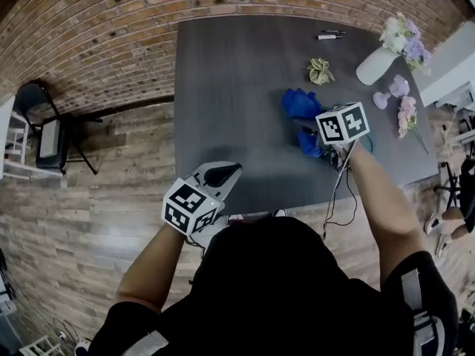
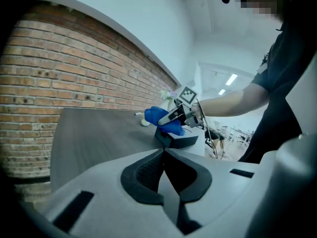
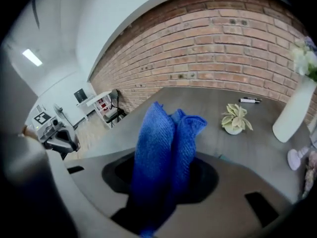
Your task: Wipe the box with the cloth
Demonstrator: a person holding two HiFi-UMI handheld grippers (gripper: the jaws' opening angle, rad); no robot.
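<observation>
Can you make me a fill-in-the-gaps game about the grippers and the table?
The right hand-held gripper is shut on a ____ cloth.
The left hand-held gripper holds ____.
The wall beyond the table is built of ____.
The white vase holds ____.
Missing words: blue; nothing; brick; flowers.

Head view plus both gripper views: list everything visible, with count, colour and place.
table: one, dark grey, centre
box: one, dark, table's near right part, under the cloth
cloth: one, blue, draped on the box
small plant: one, pale green, far side of table
pens: seemingly two, table's far edge
vase: one, white, holding pale flowers, far right
loose flowers: pink and purple, right edge
chair: one, black, floor at left
left gripper: fingers shut, empty, near edge
right gripper: fingers shut on cloth
</observation>
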